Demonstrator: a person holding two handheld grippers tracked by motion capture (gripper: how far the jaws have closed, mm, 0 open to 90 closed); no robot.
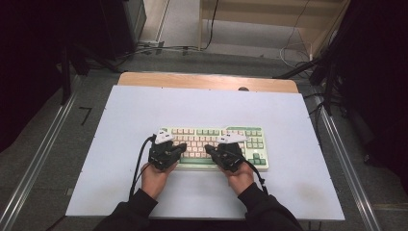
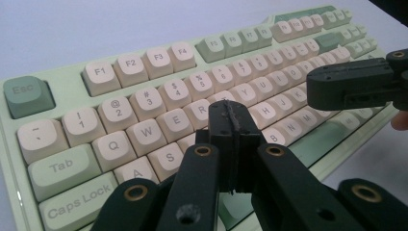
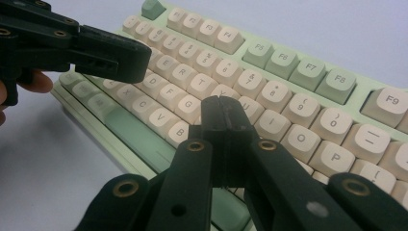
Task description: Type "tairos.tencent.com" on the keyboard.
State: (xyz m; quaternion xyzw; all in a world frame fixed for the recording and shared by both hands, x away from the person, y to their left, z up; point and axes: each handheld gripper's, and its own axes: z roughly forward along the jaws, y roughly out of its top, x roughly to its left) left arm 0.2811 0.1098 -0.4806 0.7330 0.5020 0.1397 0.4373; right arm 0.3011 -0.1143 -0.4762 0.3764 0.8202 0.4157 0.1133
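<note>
A pale green keyboard [image 1: 250,135] with cream and green keys lies on the white table top [image 1: 202,106]. Both grippers hover over its front half, tips angled toward each other. My left gripper [image 1: 184,147] is shut with nothing between its jaws; in the left gripper view its closed tip [image 2: 233,115] sits above the keyboard [image 2: 144,96] around the D and F keys. My right gripper [image 1: 207,147] is shut and empty too, its tip [image 3: 223,108] above the keyboard [image 3: 298,96] near the H key. The left gripper view catches the right gripper [image 2: 312,86], and the right gripper view the left gripper [image 3: 144,60].
The white top rests on a wooden table [image 1: 207,81] with metal rails [image 1: 43,154] along both sides. Cables [image 1: 159,47] and wooden furniture legs [image 1: 199,29] lie on the floor beyond. Bare white surface surrounds the keyboard on every side.
</note>
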